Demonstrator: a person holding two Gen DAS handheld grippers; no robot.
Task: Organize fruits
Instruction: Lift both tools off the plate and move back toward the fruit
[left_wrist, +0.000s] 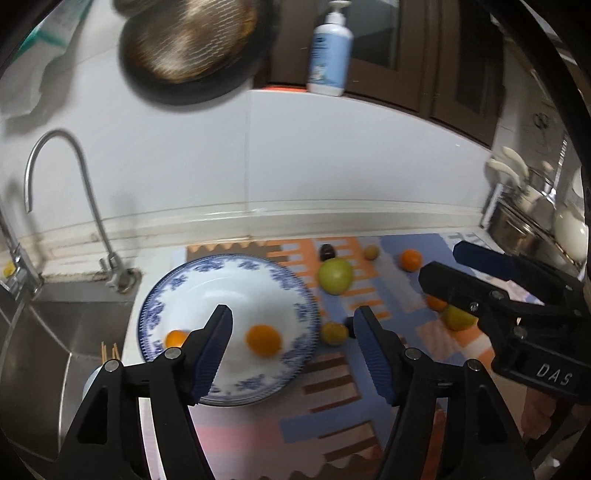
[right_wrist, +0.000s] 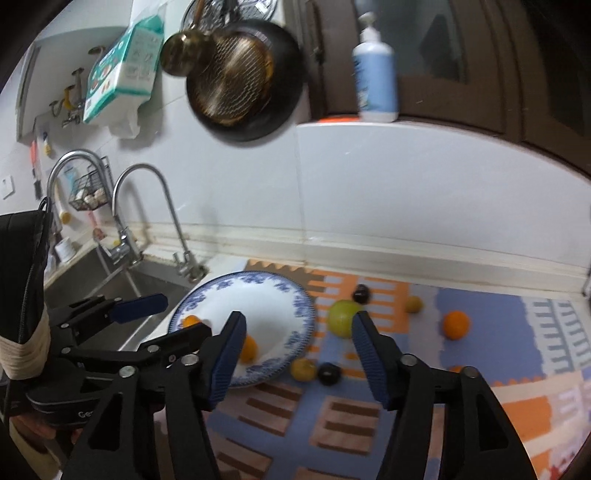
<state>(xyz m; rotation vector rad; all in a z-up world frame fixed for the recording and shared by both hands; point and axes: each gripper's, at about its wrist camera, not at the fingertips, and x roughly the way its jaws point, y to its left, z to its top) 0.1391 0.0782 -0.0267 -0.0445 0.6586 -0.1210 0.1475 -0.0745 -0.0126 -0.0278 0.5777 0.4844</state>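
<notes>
A blue-and-white plate (left_wrist: 177, 291) (right_wrist: 284, 299) sits on the patterned mat beside the sink. Two oranges lie in it, one near the middle (left_wrist: 263, 339) (right_wrist: 248, 349) and one at its left rim (left_wrist: 176, 338) (right_wrist: 191, 320). My left gripper (left_wrist: 291, 328) is open and empty above the plate's right side. My right gripper (right_wrist: 298, 334) is open and empty, above the mat right of the plate; it also shows in the left wrist view (left_wrist: 443, 264). On the mat lie a green apple (left_wrist: 335, 276) (right_wrist: 343, 318), an orange (left_wrist: 411, 259) (right_wrist: 456, 325), a yellow fruit (left_wrist: 333, 333) (right_wrist: 303, 369) and dark plums (left_wrist: 327, 252) (right_wrist: 328, 373).
A steel sink (left_wrist: 55, 332) (right_wrist: 122, 291) with curved taps (left_wrist: 74, 184) lies left of the plate. A dark pan (right_wrist: 243, 74) hangs on the wall and a pump bottle (right_wrist: 375, 74) stands on the ledge. A dish rack (left_wrist: 535, 214) is at the far right.
</notes>
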